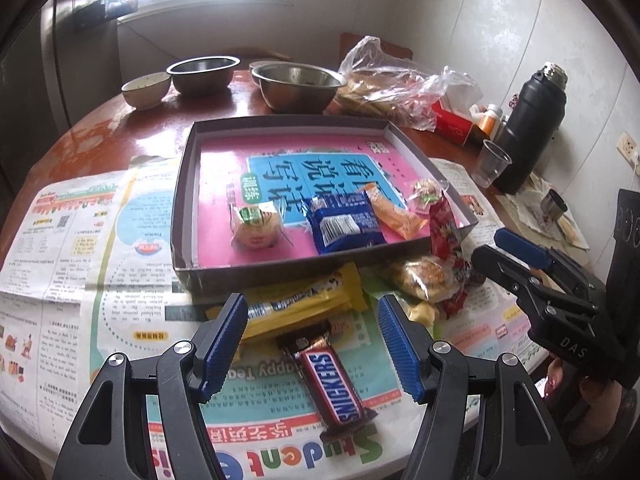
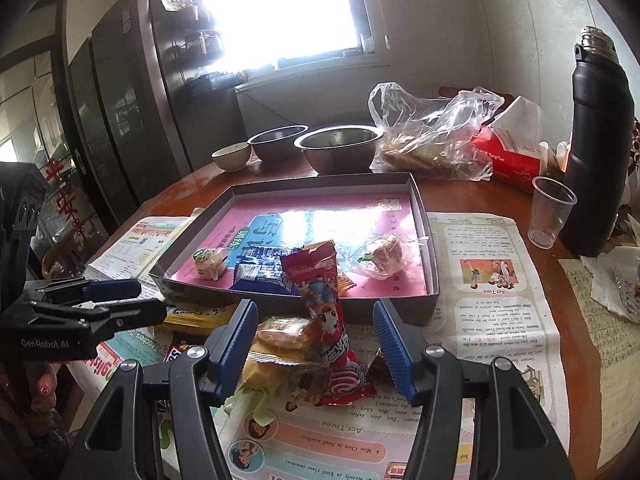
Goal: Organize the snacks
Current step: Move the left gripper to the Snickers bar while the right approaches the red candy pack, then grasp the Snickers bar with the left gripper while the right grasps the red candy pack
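The 2 steel bowls (image 1: 298,84) look brushed and dull-shiny. The bench (image 1: 120,128) is glossy, worn reddish wood under matt newspaper (image 1: 60,240). The Snickers wrapper (image 1: 334,388) is shiny plastic film; the flask (image 2: 596,140) is matt black.

surface: wooden table (image 1: 168,128) | directly on it: newspaper (image 1: 60,240), steel bowls (image 1: 204,74), black flask (image 1: 528,128), plastic cup (image 1: 490,162)

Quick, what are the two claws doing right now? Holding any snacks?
Left claw: open, holding nothing, above the chocolate bar.
Right claw: open, holding nothing, around the red snack packet.
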`<state>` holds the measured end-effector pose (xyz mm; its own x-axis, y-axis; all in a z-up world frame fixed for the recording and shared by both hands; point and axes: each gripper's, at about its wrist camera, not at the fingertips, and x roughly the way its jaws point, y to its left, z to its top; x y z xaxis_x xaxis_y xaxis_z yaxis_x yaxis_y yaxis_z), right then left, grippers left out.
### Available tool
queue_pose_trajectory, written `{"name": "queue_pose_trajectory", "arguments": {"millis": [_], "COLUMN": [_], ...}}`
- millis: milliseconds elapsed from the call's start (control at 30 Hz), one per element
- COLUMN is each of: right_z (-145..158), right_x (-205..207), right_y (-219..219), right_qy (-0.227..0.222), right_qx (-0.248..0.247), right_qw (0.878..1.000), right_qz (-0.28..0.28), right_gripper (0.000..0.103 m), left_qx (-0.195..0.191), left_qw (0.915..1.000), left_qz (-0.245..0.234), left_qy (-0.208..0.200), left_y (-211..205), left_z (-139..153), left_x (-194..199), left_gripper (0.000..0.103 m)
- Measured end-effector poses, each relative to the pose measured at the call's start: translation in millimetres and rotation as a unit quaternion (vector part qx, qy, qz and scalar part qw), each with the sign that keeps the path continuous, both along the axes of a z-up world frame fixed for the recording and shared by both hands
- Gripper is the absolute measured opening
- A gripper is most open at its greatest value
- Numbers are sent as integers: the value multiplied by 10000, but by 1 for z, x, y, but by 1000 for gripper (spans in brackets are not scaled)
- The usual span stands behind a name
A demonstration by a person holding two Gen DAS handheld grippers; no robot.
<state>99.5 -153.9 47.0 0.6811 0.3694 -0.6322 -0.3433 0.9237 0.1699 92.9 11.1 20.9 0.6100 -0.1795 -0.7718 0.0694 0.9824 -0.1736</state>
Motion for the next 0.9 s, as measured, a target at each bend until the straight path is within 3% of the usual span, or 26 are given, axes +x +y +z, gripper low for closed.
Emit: {"name": "queue_pose_trajectory", "arguments": {"millis": [333,767,900], "right_z": [-14,-31,-37], "right_x": [6,24,30], "right_y": [3,1,3], "right_qy": [132,313,377], "right_qx": [-66,-33,-82], "right_qw": [9999,9995,9992], "right_qz": [50,45,83], "right_gripper": [51,24,22], "left_qx": [12,85,10], "left_qw": [9995,9980,9977], "left_qz": [-68,-71,-8], "left_qy": [322,618,675], "left_y": [-4,-11,-10], "left_z": [-20,-41,-46], "left_x": [-7,-9,-9], "left_gripper": [69,69,69]}}
